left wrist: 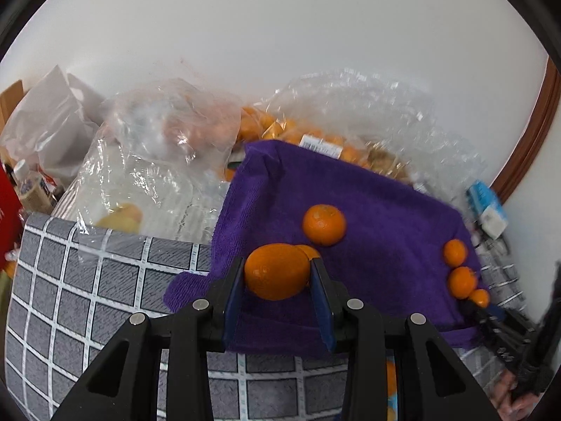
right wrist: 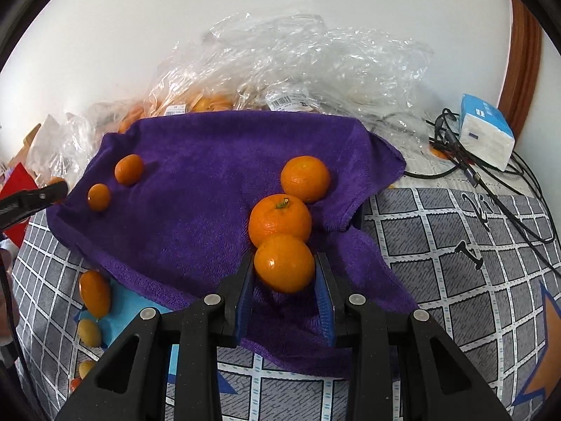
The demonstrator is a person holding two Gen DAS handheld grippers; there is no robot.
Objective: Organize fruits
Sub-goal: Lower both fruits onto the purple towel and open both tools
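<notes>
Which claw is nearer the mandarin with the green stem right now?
Right. The right claw holds an orange against the stemmed mandarin; the left claw, gripping a second fruit, is across the purple towel at its left edge.

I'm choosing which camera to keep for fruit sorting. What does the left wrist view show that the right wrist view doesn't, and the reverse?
Left wrist only: the left gripper, jaws shut on an oval orange; a white paper bag; a small bottle.
Right wrist only: the right gripper, jaws shut on a round orange; an orange star print.
Both: the purple towel, tissue pack, clear plastic bags and checked cloth.
</notes>
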